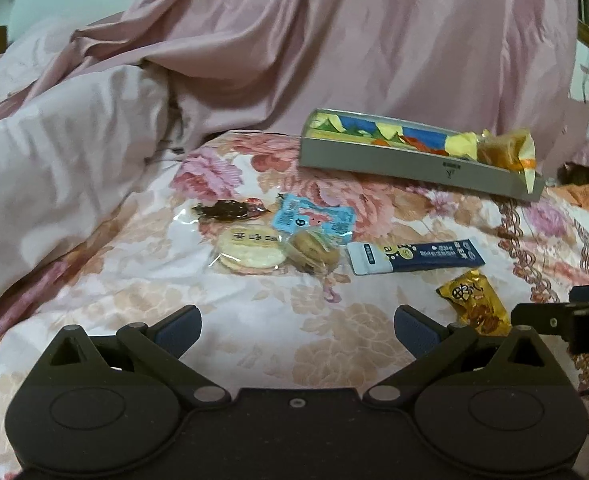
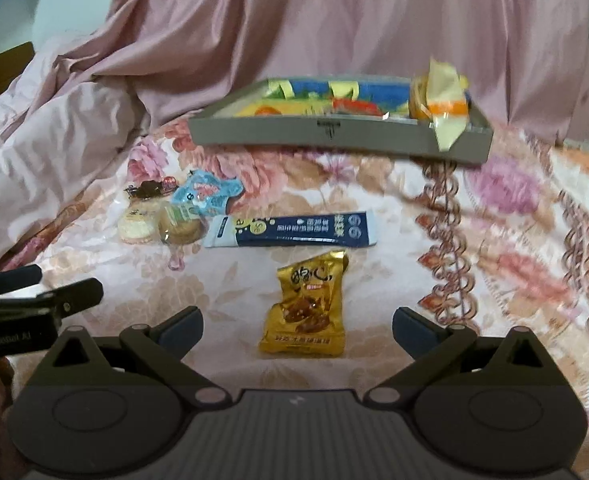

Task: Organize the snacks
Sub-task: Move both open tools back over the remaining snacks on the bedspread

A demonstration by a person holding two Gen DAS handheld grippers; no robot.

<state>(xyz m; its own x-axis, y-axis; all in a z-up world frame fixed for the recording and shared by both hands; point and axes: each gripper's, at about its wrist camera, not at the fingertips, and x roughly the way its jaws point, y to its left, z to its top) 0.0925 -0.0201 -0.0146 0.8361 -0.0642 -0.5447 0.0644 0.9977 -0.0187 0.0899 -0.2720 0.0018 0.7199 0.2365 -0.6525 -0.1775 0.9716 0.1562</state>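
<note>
Both the left gripper [image 1: 298, 330] and right gripper [image 2: 297, 330] gape wide, empty; a gold snack packet [image 2: 308, 304] (unopened) lies between the right's fingers, grey tray [image 2: 334, 136] at twelve o'clock.

A floral bedsheet [image 1: 334, 340] covered the bed; behind it lay a rumpled pink quilt [image 1: 334, 40] and a pale duvet [image 1: 54, 168] at its left.
</note>
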